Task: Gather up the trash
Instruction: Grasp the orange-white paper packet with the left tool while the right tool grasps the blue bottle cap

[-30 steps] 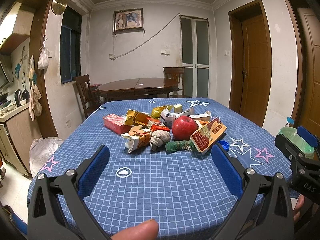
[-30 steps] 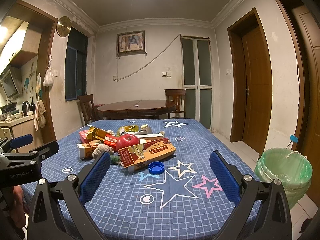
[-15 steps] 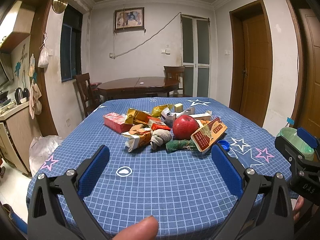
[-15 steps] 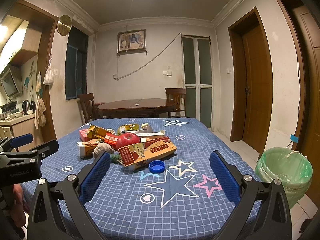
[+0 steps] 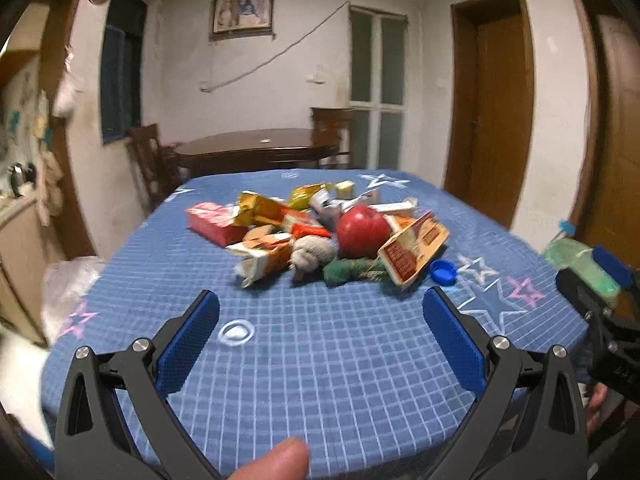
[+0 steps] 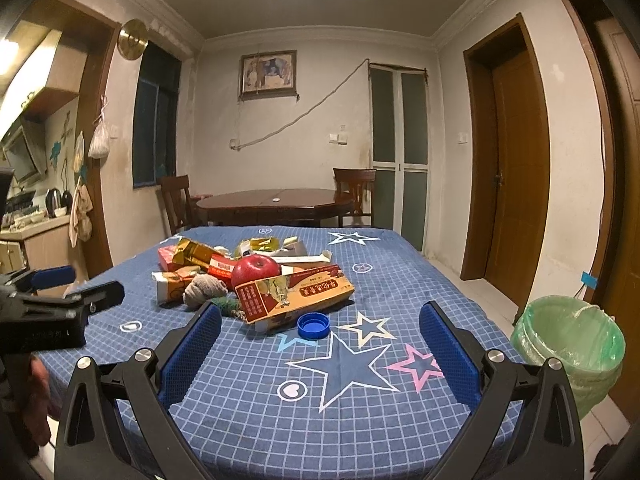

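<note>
Trash pile [image 5: 320,236] sits mid-tabletop [image 5: 320,360], at twelve o'clock from both wide-apart tools, left tool [image 5: 320,312] and right tool [image 6: 320,320]; bin [image 6: 568,344], seemingly green-lined, at three o'clock.

Cloth tablecloth [image 6: 360,380] matt; apple [image 6: 256,270] glossy; cardboard box [image 6: 294,294].

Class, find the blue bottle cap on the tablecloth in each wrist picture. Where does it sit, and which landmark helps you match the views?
Left wrist view: blue bottle cap, right of centre, past the right finger's tip.
Right wrist view: blue bottle cap, centre, between the open claw's fingers.
Shared landmark: red apple.
</note>
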The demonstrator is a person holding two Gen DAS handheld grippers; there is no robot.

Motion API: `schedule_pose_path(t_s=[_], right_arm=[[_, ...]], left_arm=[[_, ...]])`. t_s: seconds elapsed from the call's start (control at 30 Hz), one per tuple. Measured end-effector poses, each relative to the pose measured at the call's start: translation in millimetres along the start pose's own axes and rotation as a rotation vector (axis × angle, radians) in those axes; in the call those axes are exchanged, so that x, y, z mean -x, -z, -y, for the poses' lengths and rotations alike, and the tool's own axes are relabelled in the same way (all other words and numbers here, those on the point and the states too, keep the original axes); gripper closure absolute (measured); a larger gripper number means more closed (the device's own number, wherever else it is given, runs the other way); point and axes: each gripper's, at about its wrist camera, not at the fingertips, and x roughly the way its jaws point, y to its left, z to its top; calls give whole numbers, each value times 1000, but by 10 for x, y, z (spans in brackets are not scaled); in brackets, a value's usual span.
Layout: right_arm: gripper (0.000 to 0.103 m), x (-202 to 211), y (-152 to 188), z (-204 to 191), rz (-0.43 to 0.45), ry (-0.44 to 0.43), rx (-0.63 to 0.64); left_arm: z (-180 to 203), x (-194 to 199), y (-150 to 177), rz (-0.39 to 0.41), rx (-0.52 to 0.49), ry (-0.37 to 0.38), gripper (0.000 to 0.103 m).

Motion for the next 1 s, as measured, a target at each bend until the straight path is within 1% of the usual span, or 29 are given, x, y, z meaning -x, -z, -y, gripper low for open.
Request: schedule_pose_path(t_s=[0.03, 0.1, 0.13, 0.17, 0.23, 0.3, 0.37, 0.43, 0.47, 0.57, 0.63, 0.7, 0.77, 0.83, 0.87, 0.93, 1.0], right_arm=[[4, -17, 0, -5, -5, -2, 4], [4, -73, -3, -5, -22, -15, 6], [4, -109, -8, -2, -34, -26, 4], [4, -151, -14, 0, -46, -34, 4], [4, -227, -17, 7, -66, -41, 7], [4, -362, -22, 44, -110, -61, -10], [4, -518, -17, 79, -156, -76, -25], [4, -666, -17, 111, -206, -98, -43], [4, -743, -4, 108, -223, -105, -44], [4, -1001, 16, 98, -300, -139, -55], [4, -1172, 24, 80, -354, -156, -46], [4, -1382, 24, 59, -416, -178, -24], [4, -1563, 22, 61, -467, -204, -23], [5, -1757, 9, 73, -505, -215, -18], [5, -1825, 8, 73, -519, -212, -13], [7, -2001, 13, 89, -563, -218, -13], [12, -2135, 26, 78, -598, -210, -1]], left_arm=[[-49, -22, -7, 3, 13, 4, 5], [-179, -117, -51, -5, 19, -21, 5], [-266, -209, -94, -22, 10, -52, 5], [-323, -278, -120, -43, 3, -64, 5], [-451, -458, -177, -95, -6, -68, 5], [-571, -671, -221, -145, -32, -71, 5], [-645, -849, -257, -175, -66, -49, 5], [-686, -1093, -301, -244, -117, -6, 5], [-702, -1191, -326, -262, -137, 13, 5], [-776, -1418, -403, -301, -144, 29, 5], [-816, -1573, -470, -310, -149, 13, 5], [-806, -1676, -505, -324, -169, 17, 5], [-745, -1765, -508, -336, -206, 15, 8], [-688, -1817, -495, -353, -240, 27, 21], [-661, -1840, -486, -360, -253, 34, 24], [-638, -1879, -467, -377, -266, 47, 36], [-627, -1993, -427, -393, -273, 48, 41]])
